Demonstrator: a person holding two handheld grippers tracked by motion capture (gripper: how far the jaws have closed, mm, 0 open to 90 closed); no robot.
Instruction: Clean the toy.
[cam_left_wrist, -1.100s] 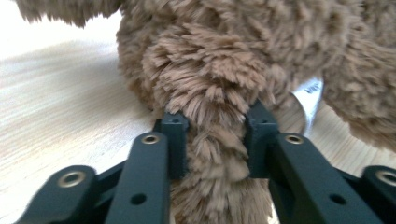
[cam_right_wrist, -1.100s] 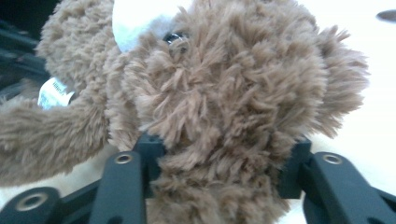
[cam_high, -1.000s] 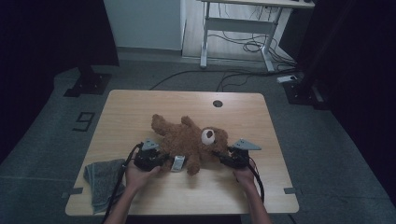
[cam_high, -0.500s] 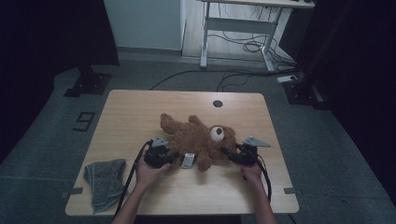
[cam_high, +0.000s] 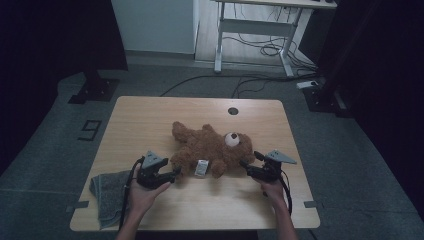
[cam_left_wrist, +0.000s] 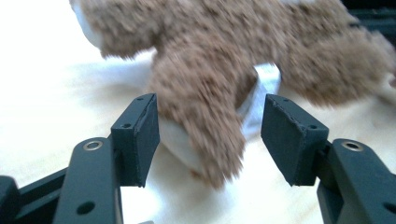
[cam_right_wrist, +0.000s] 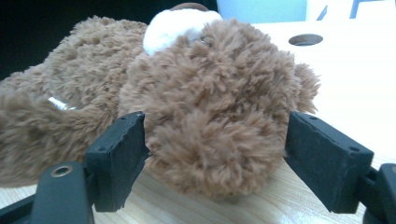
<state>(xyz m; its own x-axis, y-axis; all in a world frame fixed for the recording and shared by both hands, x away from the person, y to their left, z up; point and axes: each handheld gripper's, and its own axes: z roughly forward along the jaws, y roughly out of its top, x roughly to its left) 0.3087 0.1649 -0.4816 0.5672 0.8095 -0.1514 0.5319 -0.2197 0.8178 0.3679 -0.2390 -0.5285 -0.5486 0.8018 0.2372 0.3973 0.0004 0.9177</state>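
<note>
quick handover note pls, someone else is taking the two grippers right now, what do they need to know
Left gripper: open, jaws either side of one leg of the teddy bear, near its white tag; not clamped.
Right gripper: open, jaws straddling the bear's head by the ear; not clamped.
The bear lies flat on the wooden table, near the front edge between both grippers. A grey towel hangs at the front left corner, untouched.
Done: both grippers lined up on the bear.
Left: close both on it, probably then lift or reposition it.

Mark like "9" on the floor (cam_high: 90, 130)
</note>
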